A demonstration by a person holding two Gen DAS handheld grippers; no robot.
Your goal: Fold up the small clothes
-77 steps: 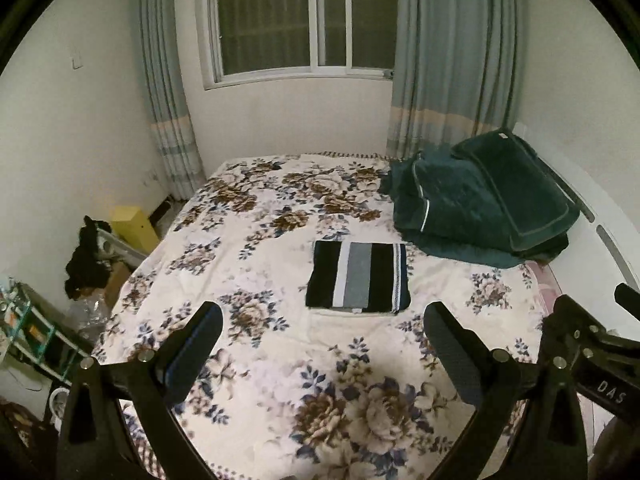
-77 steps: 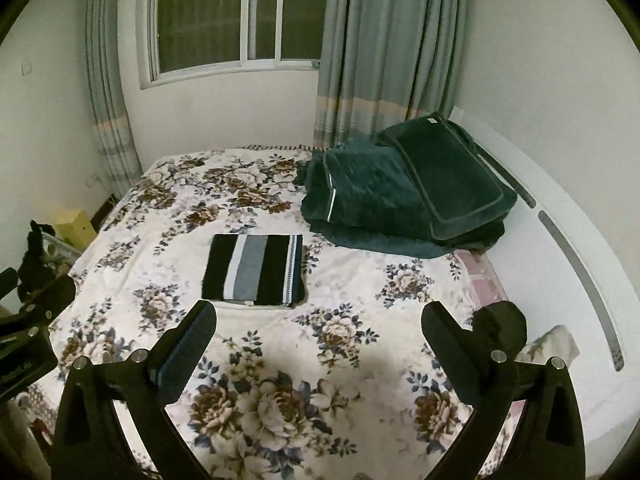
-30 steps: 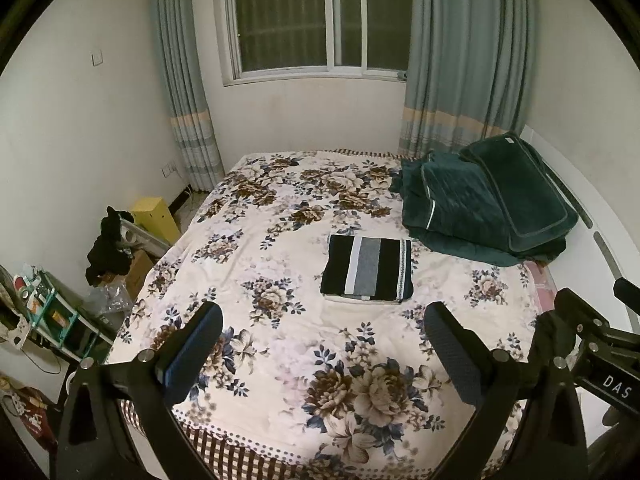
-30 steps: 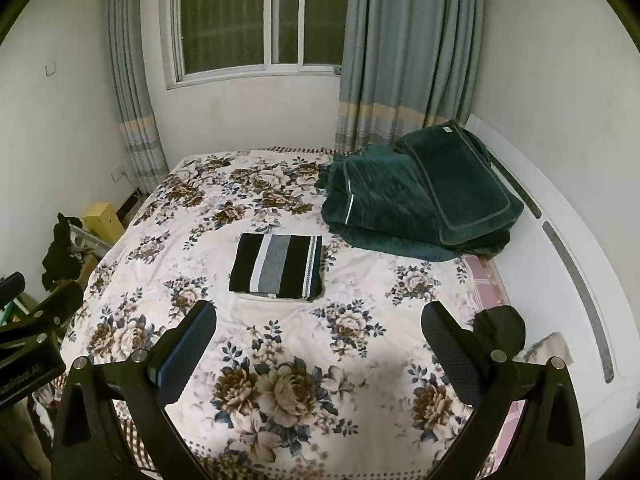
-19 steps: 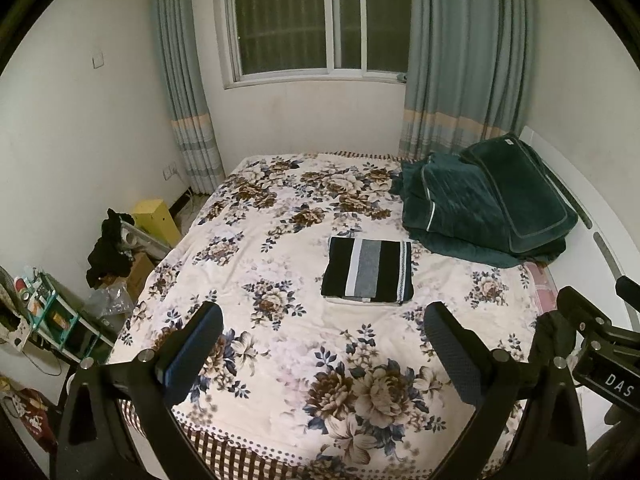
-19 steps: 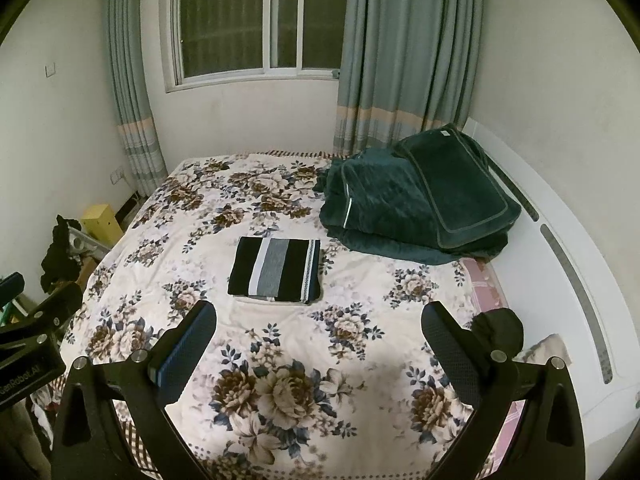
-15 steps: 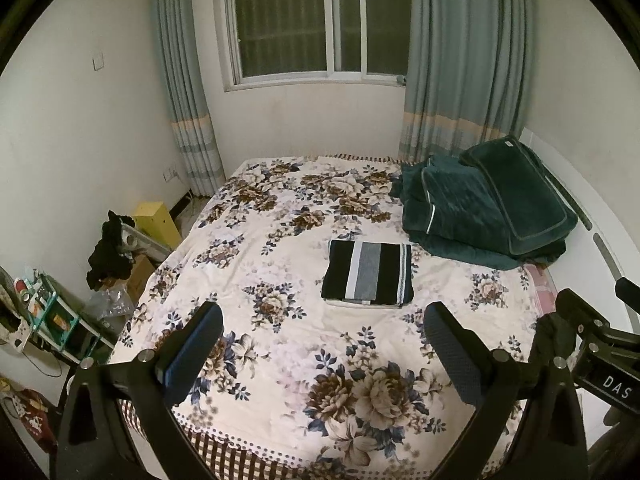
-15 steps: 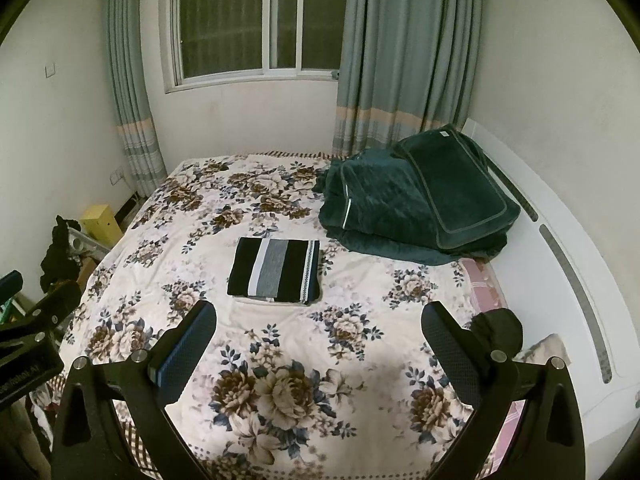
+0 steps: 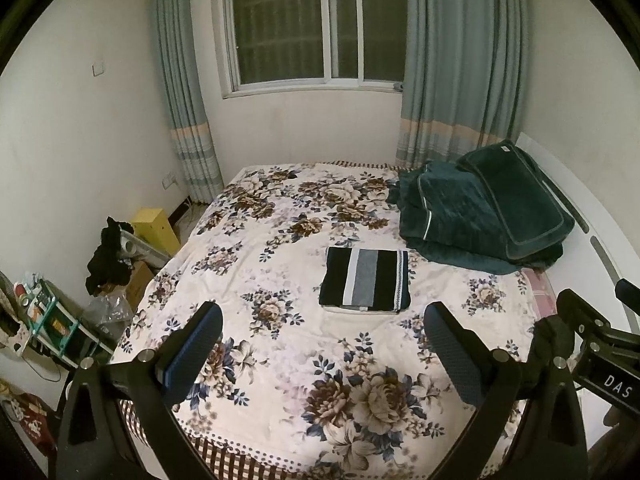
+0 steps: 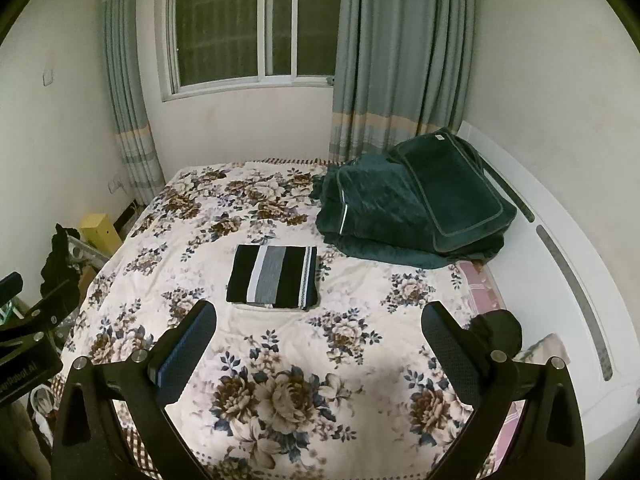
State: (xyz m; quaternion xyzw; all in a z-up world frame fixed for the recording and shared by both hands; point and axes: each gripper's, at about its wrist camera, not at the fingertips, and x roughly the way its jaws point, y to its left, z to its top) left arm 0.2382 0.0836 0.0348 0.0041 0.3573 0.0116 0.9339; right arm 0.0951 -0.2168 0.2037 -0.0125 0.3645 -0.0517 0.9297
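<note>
Both tools, left tool (image 9: 322,340) and right tool (image 10: 318,338), hang spread wide and empty, well back from the striped garment (image 9: 365,282), which lies squarely folded mid-bed (image 9: 280,360). Seemingly finished; best withdraw straight, disturbing nothing.

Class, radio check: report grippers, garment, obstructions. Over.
Left gripper open, empty. Right gripper open, empty. Striped garment folded flat on bed, untouched. Green blanket alongside, not blocking.

— What lies on the bed (image 9: 280,360)?
— One folded garment (image 9: 365,277), one green quilt pile (image 9: 480,216).
— And grippers?
— Two: left gripper (image 9: 322,344), right gripper (image 10: 318,340).
— Curtains?
— Two curtains (image 9: 460,60), one window (image 9: 316,24).
</note>
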